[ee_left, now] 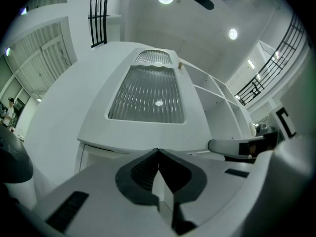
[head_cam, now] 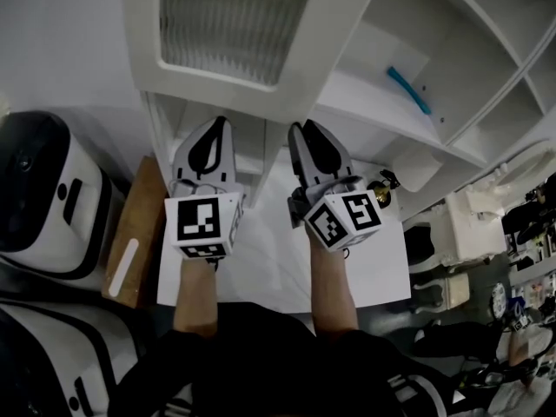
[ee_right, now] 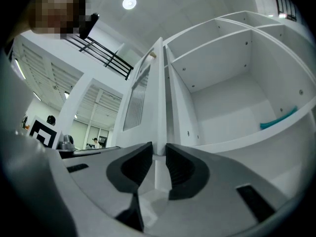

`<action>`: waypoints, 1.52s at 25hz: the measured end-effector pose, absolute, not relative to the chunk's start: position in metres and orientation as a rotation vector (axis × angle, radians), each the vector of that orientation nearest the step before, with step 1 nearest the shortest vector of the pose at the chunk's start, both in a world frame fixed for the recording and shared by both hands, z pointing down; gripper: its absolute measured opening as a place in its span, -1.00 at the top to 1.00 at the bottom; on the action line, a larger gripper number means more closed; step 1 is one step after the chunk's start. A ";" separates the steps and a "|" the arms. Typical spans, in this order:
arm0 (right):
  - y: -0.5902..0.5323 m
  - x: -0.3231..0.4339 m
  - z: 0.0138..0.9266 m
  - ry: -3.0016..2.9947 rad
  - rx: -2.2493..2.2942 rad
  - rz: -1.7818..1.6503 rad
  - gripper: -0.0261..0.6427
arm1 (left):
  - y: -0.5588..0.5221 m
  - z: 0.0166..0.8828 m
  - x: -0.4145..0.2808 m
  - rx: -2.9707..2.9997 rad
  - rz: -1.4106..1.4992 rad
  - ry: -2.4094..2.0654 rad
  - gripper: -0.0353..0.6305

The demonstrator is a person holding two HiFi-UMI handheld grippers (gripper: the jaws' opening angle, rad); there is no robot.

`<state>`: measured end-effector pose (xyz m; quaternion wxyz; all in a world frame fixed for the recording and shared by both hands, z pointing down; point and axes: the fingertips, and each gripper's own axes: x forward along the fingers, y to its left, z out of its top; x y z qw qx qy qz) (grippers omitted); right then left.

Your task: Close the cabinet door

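Observation:
The white cabinet door [head_cam: 326, 50] has a ribbed glass panel [head_cam: 228, 20] and stands swung out from the open shelves [head_cam: 395, 37]. My left gripper [head_cam: 221, 124] is just under the door's lower edge. In the left gripper view the door [ee_left: 148, 93] fills the view ahead, and my left gripper [ee_left: 158, 152] is shut with nothing in it. My right gripper [head_cam: 300, 130] is at the door's lower free corner. In the right gripper view the door's thin edge [ee_right: 159, 98] runs up between the jaws of my right gripper [ee_right: 157, 151], which stand apart, open.
A teal object [head_cam: 408, 89] lies on a shelf inside the cabinet [ee_right: 232, 98]. At the left stands a white and black machine [head_cam: 43, 194] beside a brown board [head_cam: 135, 233]. A small gold and black object [head_cam: 382, 189] and white ornate furniture [head_cam: 460, 233] are at the right.

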<state>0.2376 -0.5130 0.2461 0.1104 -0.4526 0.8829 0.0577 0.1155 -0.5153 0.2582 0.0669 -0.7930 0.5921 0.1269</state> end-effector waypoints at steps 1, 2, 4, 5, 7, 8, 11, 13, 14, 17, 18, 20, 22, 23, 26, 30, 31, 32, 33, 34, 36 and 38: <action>-0.515 0.239 0.246 2.592 -1.332 0.162 0.62 | -0.516 0.258 0.115 -2.391 0.383 1.787 0.86; -0.517 0.240 0.247 2.589 -1.331 0.152 0.62 | -0.517 0.259 0.114 -2.391 0.382 1.791 0.86; -0.520 0.242 0.247 2.583 -1.344 0.146 0.62 | -0.519 0.260 0.111 -2.389 0.380 1.803 0.86; -0.521 0.242 0.246 2.581 -1.357 0.151 0.62 | -0.520 0.261 0.109 -2.388 0.380 1.809 0.86; -0.524 0.242 0.246 2.574 -1.384 0.166 0.62 | -0.522 0.264 0.105 -2.389 0.380 1.819 0.86; -0.525 0.242 0.245 2.570 -1.401 0.179 0.63 | -0.522 0.266 0.104 -2.390 0.382 1.823 0.86; -0.528 0.241 0.247 2.564 -1.450 0.216 0.65 | -0.522 0.270 0.098 -2.386 0.388 1.836 0.86; -0.531 0.241 0.248 2.560 -1.464 0.220 0.65 | -0.523 0.273 0.094 -2.380 0.393 1.847 0.86; -0.533 0.242 0.248 2.557 -1.469 0.219 0.66 | -0.524 0.274 0.092 -2.378 0.396 1.852 0.86; -0.538 0.243 0.249 2.556 -1.494 0.231 0.67 | -0.525 0.275 0.090 -2.376 0.403 1.863 0.86; -0.540 0.244 0.249 2.558 -1.505 0.243 0.67 | -0.525 0.274 0.089 -2.375 0.409 1.864 0.86; -0.542 0.243 0.249 2.565 -1.524 0.265 0.67 | -0.527 0.276 0.087 -2.373 0.414 1.875 0.86; -0.545 0.243 0.249 2.573 -1.528 0.267 0.67 | -0.528 0.279 0.083 -2.369 0.406 1.893 0.86; -0.546 0.243 0.249 2.574 -1.526 0.261 0.67 | -0.529 0.279 0.082 -2.363 0.409 1.896 0.86; -0.548 0.245 0.249 2.571 -1.527 0.247 0.68 | -0.529 0.280 0.079 -2.358 0.414 1.905 0.86; -0.551 0.246 0.250 2.556 -1.534 0.241 0.69 | -0.531 0.285 0.079 -2.366 0.398 1.907 0.86; -0.553 0.246 0.250 2.552 -1.536 0.237 0.69 | -0.532 0.284 0.080 -2.369 0.399 1.903 0.86; -0.554 0.246 0.250 2.548 -1.538 0.232 0.69 | -0.532 0.283 0.082 -2.374 0.399 1.899 0.86; -0.556 0.246 0.249 2.545 -1.540 0.227 0.69 | -0.532 0.283 0.083 -2.380 0.397 1.895 0.86; -0.557 0.246 0.249 2.542 -1.546 0.224 0.70 | -0.533 0.283 0.085 -2.386 0.395 1.890 0.86; -0.558 0.246 0.249 2.536 -1.561 0.225 0.70 | -0.533 0.283 0.089 -2.399 0.392 1.874 0.86; -0.557 0.245 0.249 2.531 -1.572 0.220 0.70 | -0.531 0.283 0.092 -2.409 0.390 1.856 0.86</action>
